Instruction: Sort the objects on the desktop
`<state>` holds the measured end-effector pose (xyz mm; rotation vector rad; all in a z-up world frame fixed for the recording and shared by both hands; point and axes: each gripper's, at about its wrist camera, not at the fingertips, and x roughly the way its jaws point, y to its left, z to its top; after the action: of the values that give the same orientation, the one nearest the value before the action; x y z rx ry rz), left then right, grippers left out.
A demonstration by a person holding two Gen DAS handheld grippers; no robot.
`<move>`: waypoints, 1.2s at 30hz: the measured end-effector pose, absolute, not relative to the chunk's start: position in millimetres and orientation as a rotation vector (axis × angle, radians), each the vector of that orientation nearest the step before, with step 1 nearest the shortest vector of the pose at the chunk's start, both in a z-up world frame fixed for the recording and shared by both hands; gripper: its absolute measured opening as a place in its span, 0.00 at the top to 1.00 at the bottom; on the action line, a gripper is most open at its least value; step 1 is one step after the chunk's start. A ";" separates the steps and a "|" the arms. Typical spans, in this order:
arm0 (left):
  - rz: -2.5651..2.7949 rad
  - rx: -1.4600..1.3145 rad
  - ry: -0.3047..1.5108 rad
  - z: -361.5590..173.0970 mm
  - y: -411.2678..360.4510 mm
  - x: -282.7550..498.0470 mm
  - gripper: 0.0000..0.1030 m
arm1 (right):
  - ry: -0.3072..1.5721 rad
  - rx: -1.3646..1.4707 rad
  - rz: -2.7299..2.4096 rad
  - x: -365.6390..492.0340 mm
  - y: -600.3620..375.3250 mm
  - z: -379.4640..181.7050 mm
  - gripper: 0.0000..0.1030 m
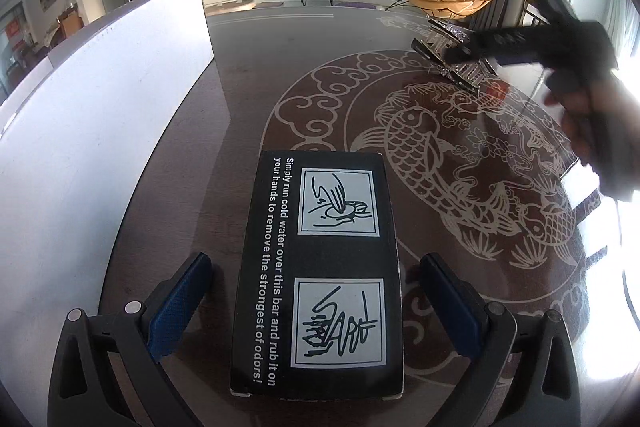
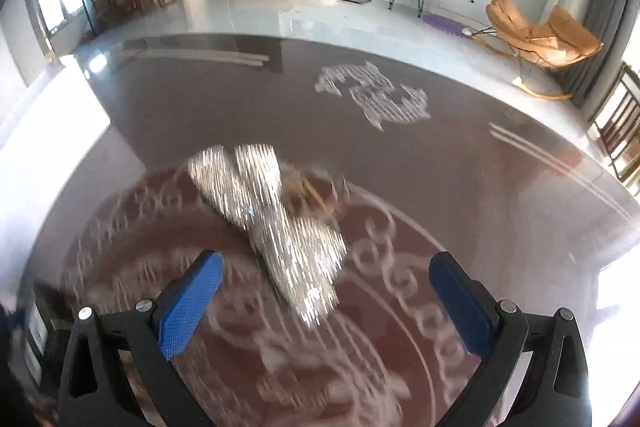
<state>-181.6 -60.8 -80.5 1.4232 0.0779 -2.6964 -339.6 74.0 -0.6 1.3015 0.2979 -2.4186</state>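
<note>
A black box [image 1: 320, 267] with white print and two drawings lies flat on the dark table, between the blue pads of my left gripper [image 1: 316, 303]. The jaws are open and stand clear of its sides. My right gripper [image 2: 326, 291] is open and empty, just above a glittery silver hair clip [image 2: 280, 223] lying on the table, blurred by motion. The same clip [image 1: 448, 55] shows far right in the left wrist view, under the right gripper's black body [image 1: 560, 39] and the hand holding it.
A tall white board [image 1: 92, 131] stands along the table's left side. The table [image 1: 460, 155] has a white fish and cloud pattern. A small red item [image 1: 496, 89] lies near the clip. Beyond the table's far edge are a floor, chair and TV cabinet.
</note>
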 end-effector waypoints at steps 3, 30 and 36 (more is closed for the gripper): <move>-2.697 1.423 0.079 -79.9 -60.9 -181.4 0.00 | 0.268 1.301 -2.382 -346.4 63.0 -6.6 0.02; -2.704 1.422 0.076 -80.1 -62.6 -178.3 0.00 | 0.136 1.289 -2.554 -56.8 134.1 -23.5 0.04; -2.705 1.421 0.076 -80.2 -62.1 -178.4 0.00 | 0.211 1.316 -2.561 -53.8 122.5 -24.8 0.00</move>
<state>-178.4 -62.1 -80.2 1.4209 0.0757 -2.7047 -53.8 122.5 -24.8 1.3164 0.2114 -2.5610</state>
